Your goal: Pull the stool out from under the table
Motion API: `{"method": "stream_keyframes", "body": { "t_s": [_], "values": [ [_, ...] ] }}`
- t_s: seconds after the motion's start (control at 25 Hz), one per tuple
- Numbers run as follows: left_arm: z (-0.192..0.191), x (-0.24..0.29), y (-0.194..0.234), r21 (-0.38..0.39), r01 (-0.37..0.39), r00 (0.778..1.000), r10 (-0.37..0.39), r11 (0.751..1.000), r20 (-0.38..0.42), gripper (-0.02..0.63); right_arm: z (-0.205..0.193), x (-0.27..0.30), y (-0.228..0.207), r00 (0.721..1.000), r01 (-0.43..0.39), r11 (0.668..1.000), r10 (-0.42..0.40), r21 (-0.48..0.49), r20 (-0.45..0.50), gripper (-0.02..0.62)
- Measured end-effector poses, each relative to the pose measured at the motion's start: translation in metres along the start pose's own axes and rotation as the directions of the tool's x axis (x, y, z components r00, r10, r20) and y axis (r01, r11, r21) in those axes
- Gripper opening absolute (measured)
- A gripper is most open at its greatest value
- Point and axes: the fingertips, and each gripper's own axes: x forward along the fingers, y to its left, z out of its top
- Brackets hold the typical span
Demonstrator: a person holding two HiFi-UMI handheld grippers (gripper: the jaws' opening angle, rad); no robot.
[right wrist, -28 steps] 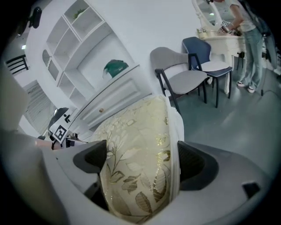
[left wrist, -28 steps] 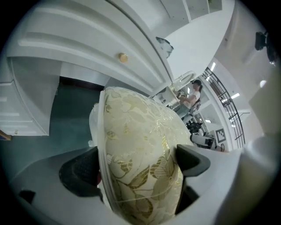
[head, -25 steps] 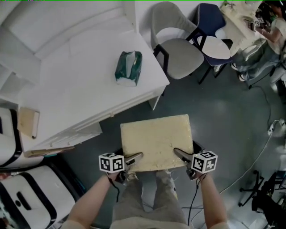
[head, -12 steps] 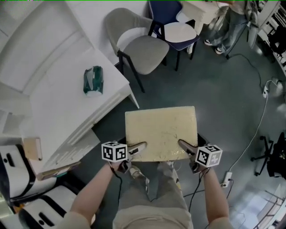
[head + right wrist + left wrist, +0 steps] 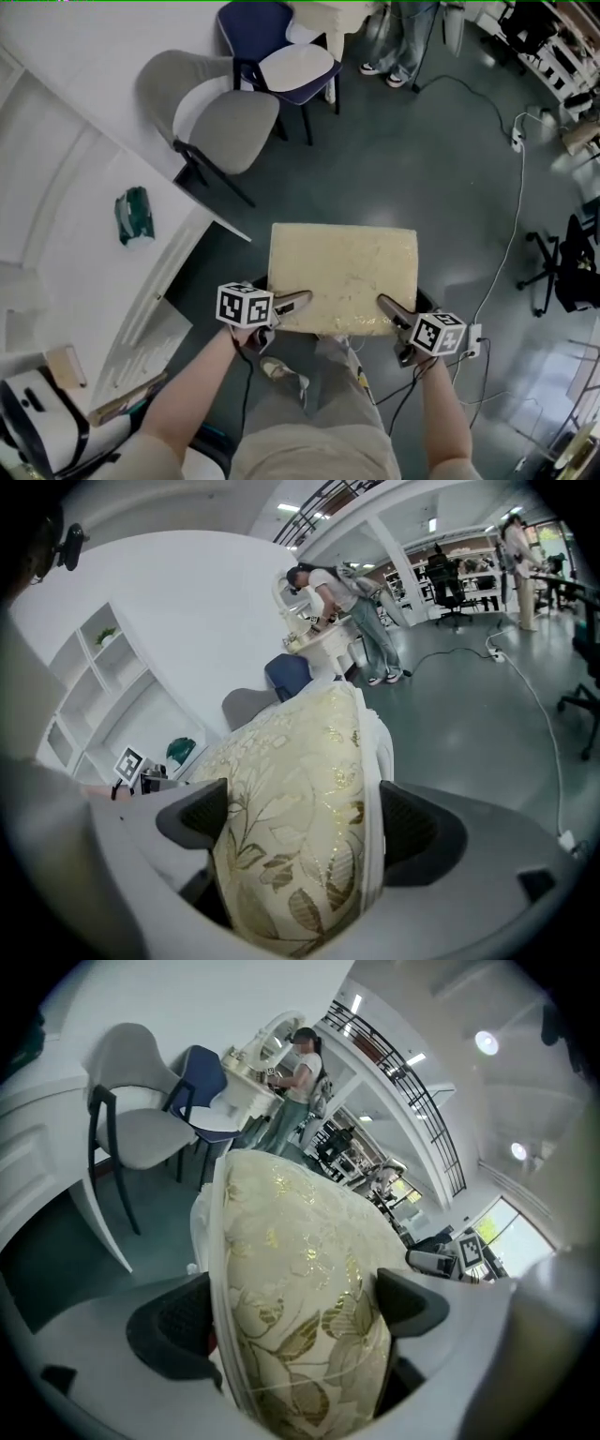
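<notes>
Stool [image 5: 342, 277] is standing out on the dark floor [image 5: 441, 159], clear of the white table [image 5: 84, 272]. Its left edge is lying near the tabletop's near right corner, with a strip of floor showing between them.

I am holding it by the near edge. My left gripper [image 5: 287, 305] is biting the seat's near left corner, my right gripper [image 5: 391, 312] the near right corner. In both gripper views my dark pads are pressing on the cushion from either face, with the seat edge filling the gap between the jaws.

Room to move: open floor is spreading past the stool's far edge and off to its right. A grey chair [image 5: 220, 122] and a blue chair [image 5: 281, 56] are standing well beyond the far left corner, by the table's far side. A cable [image 5: 514, 216] is trailing across the floor on the right, and a black office chair [image 5: 567, 272] is sitting at the right edge of the head view.

Seat: a rectangular cream cushion, carrying a gold leaf-and-flower weave, with a white layer running along one face. Something dark is peeking out under the near right corner.

A green tissue pack [image 5: 134, 216] is lying on the tabletop, well apart from the stool
</notes>
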Motion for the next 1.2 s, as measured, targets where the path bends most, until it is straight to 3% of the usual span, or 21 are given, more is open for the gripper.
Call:
{"method": "stream_keyframes", "body": {
  "t_s": [0.28, 0.56, 0.96, 1.2],
  "values": [
    [0.022, 0.034, -0.042, 0.082, 0.071, 0.996, -0.067, 0.994, -0.050, 0.530, 0.011, -0.044, -0.030, 0.993, 0.079, 0.995, -0.084, 0.061, 0.081, 0.525],
    [0.028, 0.051, -0.045, 0.108, 0.087, 0.994, -0.080, 0.990, -0.068, 0.531, 0.008, -0.044, -0.045, 0.990, 0.094, 0.991, -0.103, 0.096, 0.097, 0.525],
    [0.030, 0.095, -0.004, 0.168, 0.076, 0.995, -0.064, 0.983, -0.080, 0.531, -0.014, 0.005, -0.081, 0.984, 0.080, 0.987, -0.101, 0.138, 0.150, 0.525],
    [0.021, 0.125, 0.036, 0.154, 0.056, 0.994, -0.041, 0.986, -0.102, 0.531, -0.034, 0.050, -0.107, 0.988, 0.060, 0.986, -0.081, 0.158, 0.129, 0.525]
  ]
}}
